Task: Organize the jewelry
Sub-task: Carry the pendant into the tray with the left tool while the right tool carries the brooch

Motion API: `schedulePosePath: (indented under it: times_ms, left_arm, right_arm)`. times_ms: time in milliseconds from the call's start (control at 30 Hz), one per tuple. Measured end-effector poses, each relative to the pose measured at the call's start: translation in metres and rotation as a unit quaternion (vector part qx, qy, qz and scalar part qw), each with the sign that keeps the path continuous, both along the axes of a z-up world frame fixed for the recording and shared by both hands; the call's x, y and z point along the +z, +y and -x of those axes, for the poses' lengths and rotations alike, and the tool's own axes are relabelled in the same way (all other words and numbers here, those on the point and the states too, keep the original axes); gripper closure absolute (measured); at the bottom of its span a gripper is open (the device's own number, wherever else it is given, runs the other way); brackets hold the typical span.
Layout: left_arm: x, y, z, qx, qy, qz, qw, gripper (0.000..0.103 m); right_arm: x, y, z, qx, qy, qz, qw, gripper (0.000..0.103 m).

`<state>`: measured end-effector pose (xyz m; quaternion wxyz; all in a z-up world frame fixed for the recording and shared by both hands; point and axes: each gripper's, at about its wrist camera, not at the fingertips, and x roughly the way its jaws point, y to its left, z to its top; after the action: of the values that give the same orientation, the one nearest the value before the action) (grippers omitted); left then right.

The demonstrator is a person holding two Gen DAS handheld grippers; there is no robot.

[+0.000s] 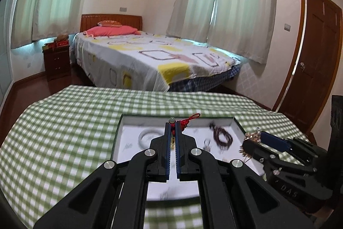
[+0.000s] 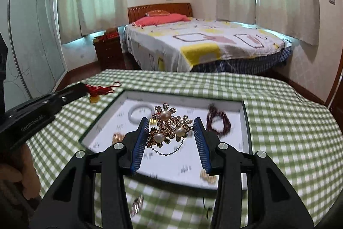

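Note:
A white-lined jewelry tray (image 1: 137, 121) (image 2: 137, 98) lies on the green checked tablecloth. In it are a white bangle (image 1: 148, 135) (image 2: 139, 112) at the left and a dark beaded bracelet (image 1: 223, 135) (image 2: 218, 121) at the right. My left gripper (image 1: 173, 123) is shut on a red knotted cord charm (image 1: 188, 120) with a yellow pendant (image 2: 94, 98), held above the tray's left side. My right gripper (image 2: 171, 121) holds a gold pearl flower brooch (image 2: 169, 126) (image 1: 253, 136) with a hanging chain over the tray's middle.
Small gold pieces lie in the tray (image 2: 119, 136) (image 2: 206, 176) and on the cloth in front of it (image 2: 137, 204). A bed (image 1: 150, 57) stands beyond the table, a nightstand (image 1: 56, 61) at its left, a wooden door (image 1: 315, 61) at the right.

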<state>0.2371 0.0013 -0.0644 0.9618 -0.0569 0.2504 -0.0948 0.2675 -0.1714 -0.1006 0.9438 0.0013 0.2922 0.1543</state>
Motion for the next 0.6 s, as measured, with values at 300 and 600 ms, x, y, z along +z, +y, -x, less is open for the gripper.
schedulePosePath:
  times_ms: [300,600]
  left_arm:
    - [-0.059,-0.013,-0.036,-0.002,0.075,-0.009,0.9971,0.099]
    - [-0.095,-0.019,-0.048,-0.004,0.133,-0.026,0.9908,0.099]
  right_arm:
    - [-0.057,0.007,-0.041,0.007,0.071,0.020,0.997,0.061]
    - [-0.087,0.009,-0.056,0.010,0.116,0.029,0.993,0.061]
